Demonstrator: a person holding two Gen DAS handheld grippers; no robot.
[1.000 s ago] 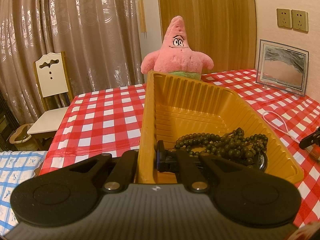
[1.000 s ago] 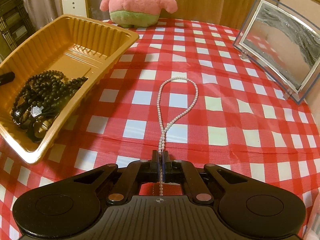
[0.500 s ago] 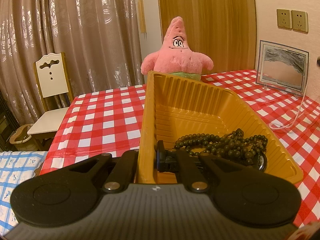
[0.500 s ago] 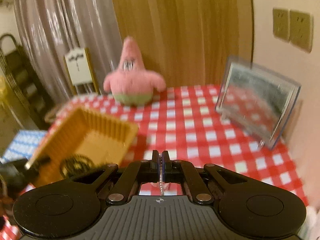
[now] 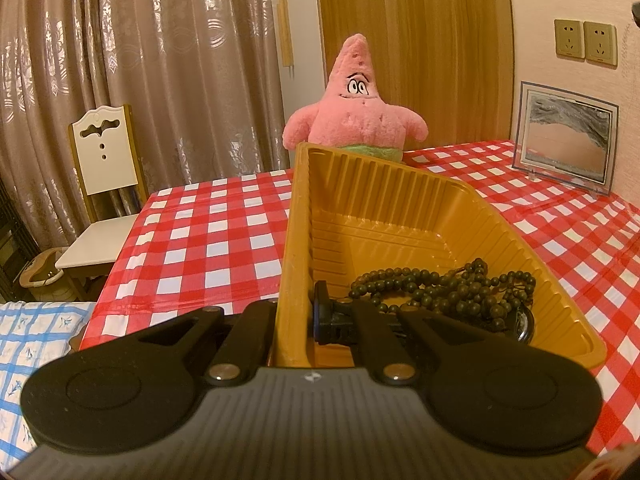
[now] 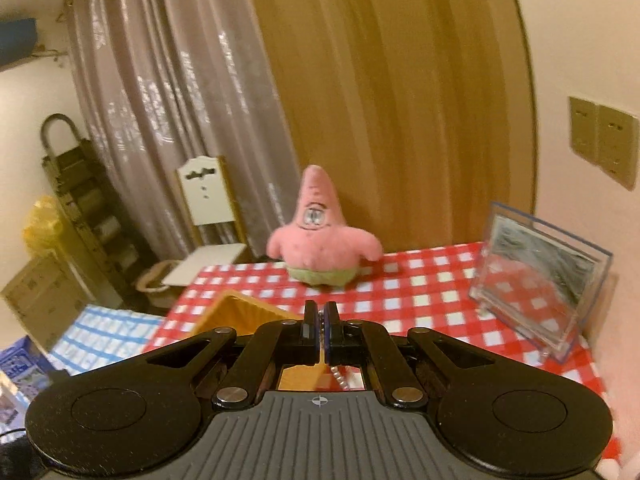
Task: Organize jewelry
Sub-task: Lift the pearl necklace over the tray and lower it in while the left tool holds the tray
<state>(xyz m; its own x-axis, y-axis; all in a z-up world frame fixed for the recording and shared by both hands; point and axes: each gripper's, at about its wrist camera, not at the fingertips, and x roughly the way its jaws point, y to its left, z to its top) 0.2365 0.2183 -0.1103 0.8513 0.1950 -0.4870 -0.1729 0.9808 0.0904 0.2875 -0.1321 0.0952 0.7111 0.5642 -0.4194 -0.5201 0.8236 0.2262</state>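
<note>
Your left gripper (image 5: 298,316) is clamped on the near wall of the yellow tray (image 5: 400,200), which holds dark bead strands (image 5: 440,284) at its near end. Your right gripper (image 6: 321,336), raised above the checked tablecloth (image 6: 420,292), pinches a pearl necklace (image 6: 339,378) that dangles beneath its fingers. Farther back sit a pink starfish plush (image 6: 320,244) and a clear picture frame (image 6: 536,276).

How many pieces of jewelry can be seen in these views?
2: dark bead strands heaped in the yellow tray; a pearl strand hanging from the right gripper. The heap may hide more.
</note>
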